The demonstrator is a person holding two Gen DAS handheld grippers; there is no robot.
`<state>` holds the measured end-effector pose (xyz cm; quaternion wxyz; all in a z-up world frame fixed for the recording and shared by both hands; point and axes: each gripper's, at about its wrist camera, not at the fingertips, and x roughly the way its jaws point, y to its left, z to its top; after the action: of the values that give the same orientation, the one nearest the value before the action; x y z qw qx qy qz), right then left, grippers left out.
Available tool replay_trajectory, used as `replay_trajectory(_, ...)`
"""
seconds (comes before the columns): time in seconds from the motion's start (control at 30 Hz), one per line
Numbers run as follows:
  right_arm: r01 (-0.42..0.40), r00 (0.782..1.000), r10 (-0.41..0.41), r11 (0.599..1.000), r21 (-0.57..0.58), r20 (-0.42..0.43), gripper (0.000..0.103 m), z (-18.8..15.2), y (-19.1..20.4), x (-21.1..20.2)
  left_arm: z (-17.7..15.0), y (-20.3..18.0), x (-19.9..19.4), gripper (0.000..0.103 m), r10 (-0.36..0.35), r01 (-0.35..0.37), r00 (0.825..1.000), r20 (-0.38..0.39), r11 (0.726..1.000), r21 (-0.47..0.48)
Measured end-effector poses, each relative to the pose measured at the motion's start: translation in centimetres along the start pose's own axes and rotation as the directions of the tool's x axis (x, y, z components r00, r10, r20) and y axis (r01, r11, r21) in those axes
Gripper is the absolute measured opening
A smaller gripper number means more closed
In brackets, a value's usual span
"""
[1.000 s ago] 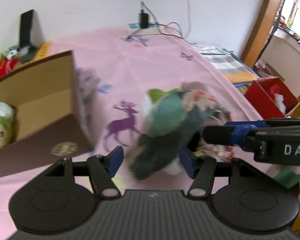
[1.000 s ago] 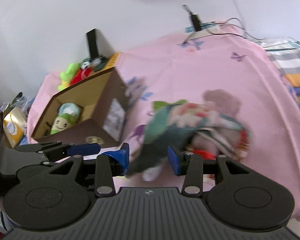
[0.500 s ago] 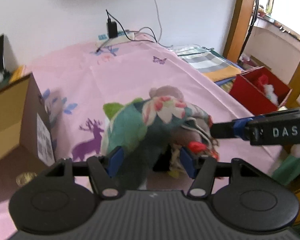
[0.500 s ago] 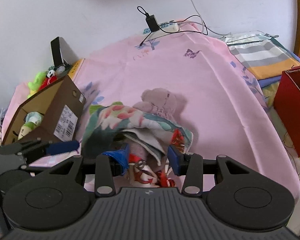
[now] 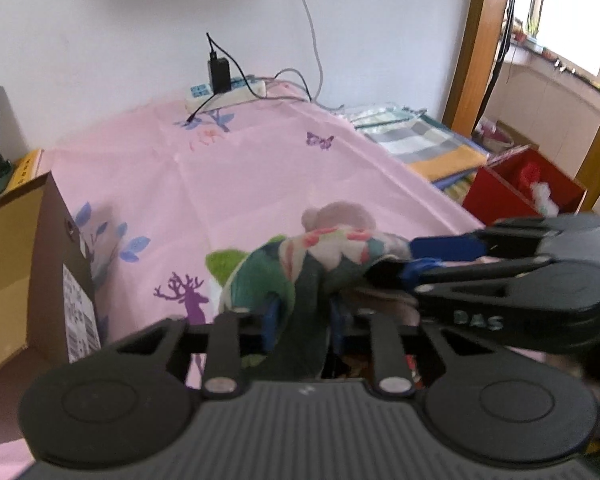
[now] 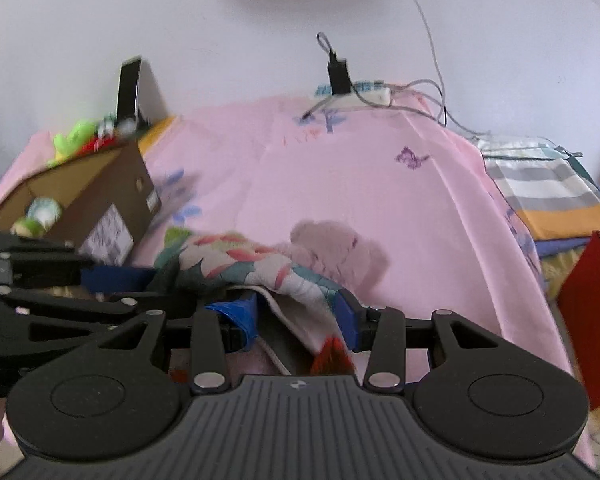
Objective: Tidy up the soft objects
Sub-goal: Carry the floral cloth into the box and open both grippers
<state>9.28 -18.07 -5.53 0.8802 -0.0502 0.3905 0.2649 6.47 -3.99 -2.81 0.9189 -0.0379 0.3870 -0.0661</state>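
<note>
A floral green, white and pink cloth (image 5: 328, 248) (image 6: 240, 260) lies crumpled over a pale pink plush bear (image 5: 340, 216) (image 6: 332, 240) on the pink bedsheet (image 5: 240, 184). My left gripper (image 5: 304, 320) (image 6: 112, 276) is low at the cloth's near edge. Its jaws are closing, and a dark green fold is pinched between the blue pads. My right gripper (image 6: 296, 312) (image 5: 404, 260) comes in from the right with its jaws apart, the cloth's white underside lying between them. Something red (image 6: 332, 356) shows under the cloth.
An open cardboard box (image 5: 52, 260) (image 6: 112, 184) holding a green plush toy (image 6: 40, 212) stands at the left. A red box (image 5: 512, 192) (image 6: 592, 300) sits off the bed's right edge beside folded striped bedding (image 5: 420, 144). A power strip (image 5: 228, 94) lies by the far wall.
Both grippers have come down and closer to the cloth pile. The left jaws have narrowed from wide apart onto a fold of the cloth. The right jaws stay apart.
</note>
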Motion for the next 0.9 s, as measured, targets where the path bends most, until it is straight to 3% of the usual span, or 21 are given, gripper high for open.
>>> replay_trajectory(0.2, -0.048, 0.997, 0.045, 0.998, 0.044, 0.065, 0.014, 0.4, 0.2, 0.2, 0.6, 0.4, -0.7, 0.008, -0.025, 0.026, 0.999, 0.031, 0.999, -0.021)
replay_trajectory(0.37, -0.165, 0.980, 0.145, 0.976, 0.145, 0.136, 0.007, 1.5, 0.2, -0.7, 1.5, 0.8, -2.7, 0.008, -0.067, 0.071, 0.993, 0.101, 0.997, -0.033)
replay_trajectory(0.47, -0.255, 0.959, 0.220, 0.944, 0.207, 0.180, 0.006, 2.4, 0.6, -1.4, 2.0, 1.0, -4.4, 0.007, -0.087, 0.092, 0.984, 0.155, 0.995, -0.024)
replay_trajectory(0.67, -0.357, 0.925, 0.314, 0.912, 0.203, 0.213, 0.006, 4.8, 4.0, -1.8, 2.0, 3.4, -7.8, 0.007, -0.078, 0.091, 0.971, 0.228, 0.995, -0.044)
replay_trajectory(0.8, -0.431, 0.893, 0.391, 0.884, 0.178, 0.221, 0.006, 6.6, 7.5, -0.9, 1.5, 6.6, -10.5, 0.007, -0.029, 0.053, 0.961, 0.274, 0.995, -0.083)
replay_trajectory(0.9, -0.511, 0.856, 0.474, 0.835, 0.205, 0.206, 0.006, 8.2, 10.5, 0.9, 1.0, 9.6, -12.3, 0.007, 0.022, 0.016, 0.953, 0.303, 0.993, -0.121)
